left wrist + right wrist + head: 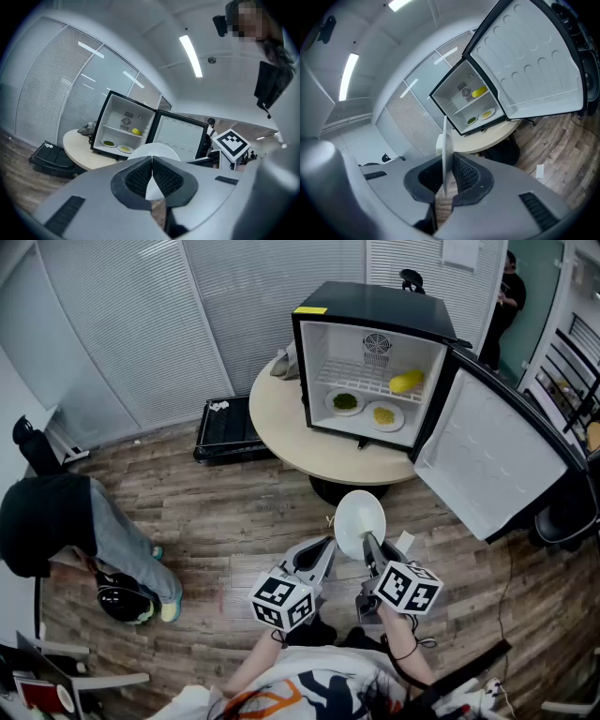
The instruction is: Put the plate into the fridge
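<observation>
**Plate clamped in the right hand-held gripper, short of the open fridge**

The right hand-held gripper [446, 174] is clamped on the lower rim of a white plate [360, 519]. The plate stands on edge between its ribbed pads, with nothing on it. The left hand-held gripper [151, 165] sits just beside the right one with its jaws together and nothing between them. Both are held in front of the person's body, over the wooden floor [234, 512].

Ahead of the plate and well apart from it, a small black fridge [375, 307] stands on a round table [281, 418]. Its door [492, 451] is swung wide open to the right. On the fridge's bottom lie two small plates side by side, one with green food [345, 402] and one with yellow food [384, 415]. A yellow fruit [406, 382] rests on the wire shelf [361, 376] above them.

A black case [225, 427] lies on the floor against the left side of the table. A person in dark clothes [56, 521] crouches at the left edge.
</observation>
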Tool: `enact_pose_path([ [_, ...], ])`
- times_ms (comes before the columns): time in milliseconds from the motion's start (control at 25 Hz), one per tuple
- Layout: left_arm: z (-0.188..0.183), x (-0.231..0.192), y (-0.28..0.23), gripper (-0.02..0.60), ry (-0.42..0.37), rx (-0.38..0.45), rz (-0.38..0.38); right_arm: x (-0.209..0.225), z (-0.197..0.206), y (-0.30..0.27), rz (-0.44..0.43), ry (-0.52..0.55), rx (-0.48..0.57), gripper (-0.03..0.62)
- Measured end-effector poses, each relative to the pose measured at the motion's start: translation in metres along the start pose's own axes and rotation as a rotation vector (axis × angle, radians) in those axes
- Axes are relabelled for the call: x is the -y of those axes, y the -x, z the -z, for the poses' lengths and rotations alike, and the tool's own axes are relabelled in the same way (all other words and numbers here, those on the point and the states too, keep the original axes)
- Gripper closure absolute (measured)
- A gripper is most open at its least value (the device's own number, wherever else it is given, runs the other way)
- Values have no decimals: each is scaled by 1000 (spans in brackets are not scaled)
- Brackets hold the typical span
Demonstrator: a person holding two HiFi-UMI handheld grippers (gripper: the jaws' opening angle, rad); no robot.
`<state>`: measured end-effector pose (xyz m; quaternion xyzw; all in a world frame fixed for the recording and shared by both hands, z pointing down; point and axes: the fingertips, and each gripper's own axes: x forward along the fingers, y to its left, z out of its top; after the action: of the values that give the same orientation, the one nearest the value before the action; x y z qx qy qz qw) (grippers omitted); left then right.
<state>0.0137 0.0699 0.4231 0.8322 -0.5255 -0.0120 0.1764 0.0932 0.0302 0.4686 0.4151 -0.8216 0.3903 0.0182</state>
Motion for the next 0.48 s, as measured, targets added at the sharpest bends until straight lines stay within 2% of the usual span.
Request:
enact_pose_path([
  [280, -2, -17, 6, 568, 4, 2, 9, -10, 3, -12, -15, -53, 33, 562],
  [480, -5, -31, 8, 569, 7, -1, 23, -18, -1, -19, 22, -35, 57, 562],
])
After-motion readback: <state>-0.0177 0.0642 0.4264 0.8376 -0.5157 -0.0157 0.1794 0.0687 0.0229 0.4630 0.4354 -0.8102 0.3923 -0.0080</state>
